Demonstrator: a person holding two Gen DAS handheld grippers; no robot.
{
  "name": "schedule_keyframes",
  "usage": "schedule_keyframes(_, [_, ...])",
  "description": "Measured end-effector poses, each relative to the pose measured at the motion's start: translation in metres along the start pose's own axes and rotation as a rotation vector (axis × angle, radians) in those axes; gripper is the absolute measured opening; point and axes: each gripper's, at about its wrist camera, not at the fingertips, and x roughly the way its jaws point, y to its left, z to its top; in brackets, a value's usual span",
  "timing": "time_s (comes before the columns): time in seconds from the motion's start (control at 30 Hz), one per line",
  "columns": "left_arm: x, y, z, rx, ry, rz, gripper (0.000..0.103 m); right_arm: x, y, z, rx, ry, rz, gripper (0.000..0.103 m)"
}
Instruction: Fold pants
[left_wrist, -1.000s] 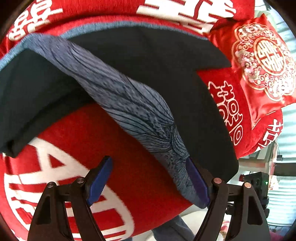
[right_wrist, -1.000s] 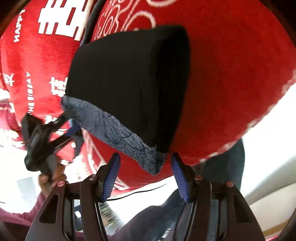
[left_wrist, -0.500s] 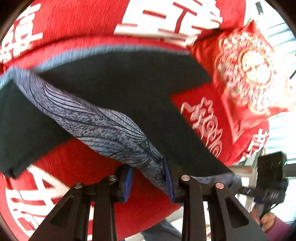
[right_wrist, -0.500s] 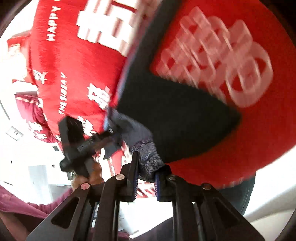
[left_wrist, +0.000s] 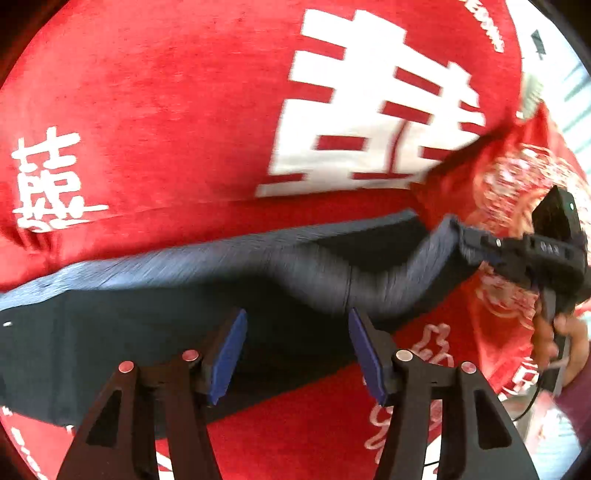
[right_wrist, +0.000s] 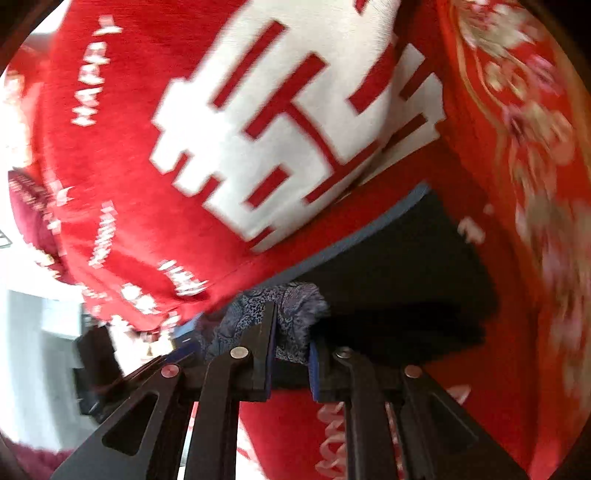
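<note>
The pants (left_wrist: 155, 332) are dark navy with a grey-blue patterned band, lying across a red bedspread (left_wrist: 147, 110). In the left wrist view my left gripper (left_wrist: 295, 354) is open just above the dark cloth, with nothing between the blue pads (left_wrist: 229, 347). The right gripper (left_wrist: 480, 251) shows there at the right, pinching the patterned band (left_wrist: 369, 273) and holding it raised. In the right wrist view my right gripper (right_wrist: 290, 354) is shut on the bunched patterned band (right_wrist: 284, 310), with the dark cloth (right_wrist: 406, 288) spread beyond it.
The red bedspread bears large white characters (left_wrist: 369, 110). A red embroidered pillow (left_wrist: 517, 192) lies at the right, next to the pants; it also shows in the right wrist view (right_wrist: 517, 147). The person's hand (left_wrist: 565, 343) holds the right gripper.
My left gripper, shut on the patterned band half a second ago, has opened and let it go. Both grippers have carried the band up over the pants; the right one still holds it.
</note>
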Motion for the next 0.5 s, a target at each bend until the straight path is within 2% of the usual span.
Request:
schedule_keyframes(0.07, [0.003, 0.014, -0.002, -0.029, 0.002, 0.039, 0.059, 0.012, -0.006, 0.017, -0.005, 0.012, -0.077, 0.019])
schedule_keyframes(0.13, [0.010, 0.029, -0.006, -0.054, 0.019, 0.101, 0.059, 0.024, -0.009, 0.028, -0.032, 0.041, -0.161, 0.030])
schedule_keyframes(0.2, [0.020, 0.045, -0.013, -0.095, 0.040, 0.154, 0.059, 0.029, -0.007, 0.030, -0.066, 0.060, -0.224, 0.066])
schedule_keyframes(0.23, [0.025, 0.056, -0.017, -0.119, 0.050, 0.181, 0.059, 0.026, -0.008, 0.027, -0.078, 0.050, -0.223, 0.070])
schedule_keyframes(0.33, [0.040, 0.081, -0.030, -0.162, 0.079, 0.276, 0.059, 0.014, -0.010, 0.008, -0.082, 0.029, -0.242, 0.071])
schedule_keyframes(0.43, [0.053, 0.101, -0.044, -0.215, 0.116, 0.315, 0.059, 0.004, -0.025, -0.019, -0.038, 0.010, -0.318, 0.070])
schedule_keyframes(0.47, [0.056, 0.105, -0.048, -0.221, 0.123, 0.326, 0.059, 0.004, -0.035, -0.029, -0.004, 0.014, -0.355, 0.069])
schedule_keyframes(0.5, [0.059, 0.108, -0.051, -0.222, 0.129, 0.333, 0.059, 0.005, -0.044, -0.035, 0.031, 0.014, -0.370, 0.063])
